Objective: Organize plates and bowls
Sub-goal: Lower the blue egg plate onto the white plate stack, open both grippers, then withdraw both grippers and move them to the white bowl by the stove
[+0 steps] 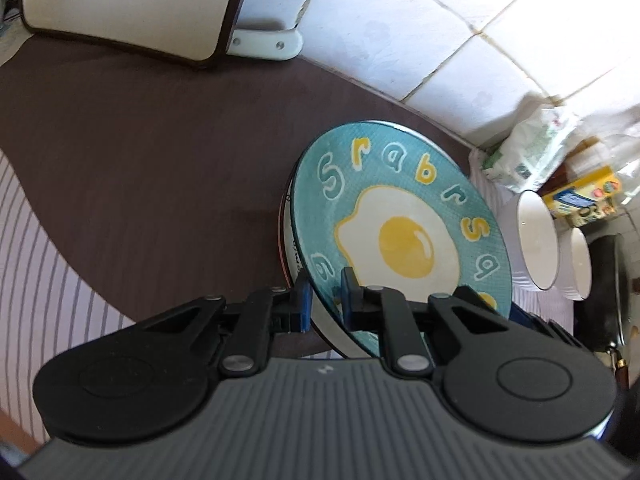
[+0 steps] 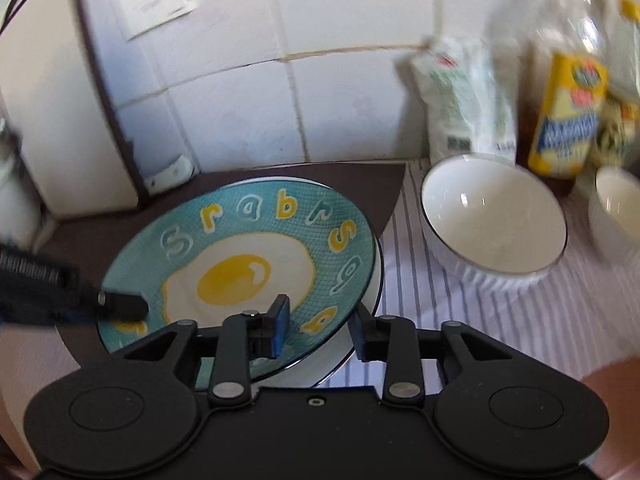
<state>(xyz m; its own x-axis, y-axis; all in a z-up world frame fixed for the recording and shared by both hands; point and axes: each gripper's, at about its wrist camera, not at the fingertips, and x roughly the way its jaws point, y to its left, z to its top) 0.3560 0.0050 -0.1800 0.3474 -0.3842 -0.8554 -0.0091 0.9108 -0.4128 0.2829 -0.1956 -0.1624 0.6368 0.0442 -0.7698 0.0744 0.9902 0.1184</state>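
A teal plate with a fried-egg picture and letters lies tilted on top of a white plate on the brown mat. My left gripper straddles the teal plate's near rim, one finger under and one over; whether the pads press it is unclear. In the right wrist view the teal plate sits on the white plate. My right gripper is open around both plates' near rim, not gripping. The left gripper's finger rests on the plate's left edge.
A large white bowl and a smaller white bowl stand on the striped cloth to the right. Behind them are a bag, a yellow carton and a bottle. A dark pan lies far right. A white appliance stands back left.
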